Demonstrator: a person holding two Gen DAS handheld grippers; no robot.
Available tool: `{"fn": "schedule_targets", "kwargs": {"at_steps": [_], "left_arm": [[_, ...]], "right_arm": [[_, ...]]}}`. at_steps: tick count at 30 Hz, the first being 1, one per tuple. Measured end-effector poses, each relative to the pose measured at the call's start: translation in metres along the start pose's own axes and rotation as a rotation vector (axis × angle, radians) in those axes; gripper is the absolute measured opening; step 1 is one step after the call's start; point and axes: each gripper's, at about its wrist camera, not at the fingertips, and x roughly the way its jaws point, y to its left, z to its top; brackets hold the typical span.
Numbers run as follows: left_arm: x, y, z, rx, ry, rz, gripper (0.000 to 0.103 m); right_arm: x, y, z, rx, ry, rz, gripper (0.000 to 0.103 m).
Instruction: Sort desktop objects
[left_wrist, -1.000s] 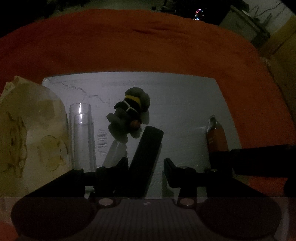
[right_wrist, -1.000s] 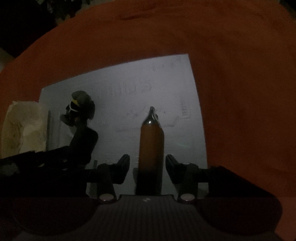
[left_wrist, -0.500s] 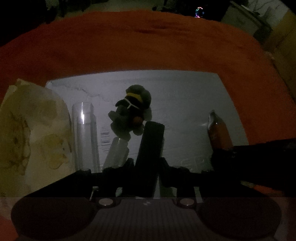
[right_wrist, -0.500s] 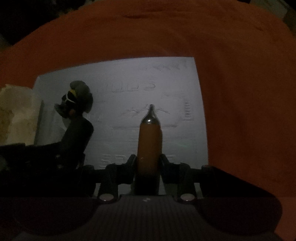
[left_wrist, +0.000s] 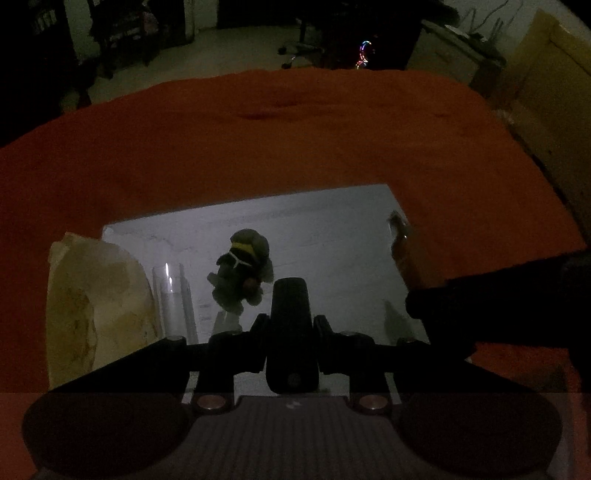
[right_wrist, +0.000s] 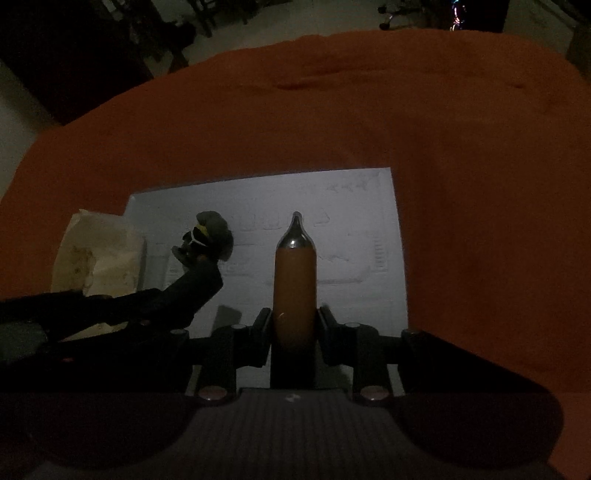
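My left gripper (left_wrist: 290, 326) holds a flat black bar (left_wrist: 290, 295) that sticks forward over the white board (left_wrist: 332, 229); its jaws are still closing, with the pads pressed on the bar's sides. My right gripper (right_wrist: 294, 319) is shut on an orange tube with a silver pointed tip (right_wrist: 294, 280), held above the board. In the left wrist view the orange tube (left_wrist: 402, 251) shows at the right. From the right wrist camera the black bar (right_wrist: 199, 284) shows at the left.
A small dark plush toy with a yellow band (left_wrist: 242, 273) lies on the white board. A clear glass tube (left_wrist: 173, 295) and a pale crumpled paper bag (left_wrist: 96, 302) sit at its left edge. An orange cloth (left_wrist: 295, 129) covers the table around the board.
Both grippers closed on their objects and rose. The black bar and the orange tube came up off the white board, which now looks smaller and farther away.
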Motion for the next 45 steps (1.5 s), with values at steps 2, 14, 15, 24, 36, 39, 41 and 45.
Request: {"fn": "schedule_targets", "kwargs": {"at_steps": [2,14,15,24,36,39,41,45], "left_arm": [[-0.006,-0.002,-0.004,-0.008,0.0,0.003,0.021],[-0.094,-0.019,-0.035,0.14,-0.077,-0.076,0.021],[-0.1,-0.022,-0.041,0.151,-0.078,-0.077,0.021],[-0.136,-0.045,-0.095,0.199,-0.051,-0.088,0.021],[-0.137,-0.058,-0.154,0.199,-0.021,-0.094,0.021],[-0.125,-0.06,-0.173,0.212,0.01,-0.072,0.021],[-0.113,-0.059,-0.184,0.205,0.062,-0.053,0.021],[-0.097,-0.053,-0.199,0.183,0.148,-0.045,0.021]], "right_arm": [[-0.003,-0.001,-0.003,0.004,0.01,0.01,0.028],[-0.073,0.003,-0.028,0.005,-0.02,0.158,0.028],[-0.079,0.005,-0.033,-0.003,-0.018,0.167,0.028],[-0.102,0.023,-0.089,-0.067,0.059,0.229,0.028],[-0.094,0.018,-0.165,-0.024,0.157,0.236,0.028],[-0.084,0.014,-0.18,-0.014,0.197,0.218,0.028],[-0.073,0.013,-0.189,-0.021,0.225,0.198,0.028],[-0.06,0.012,-0.2,-0.061,0.259,0.158,0.028]]}}
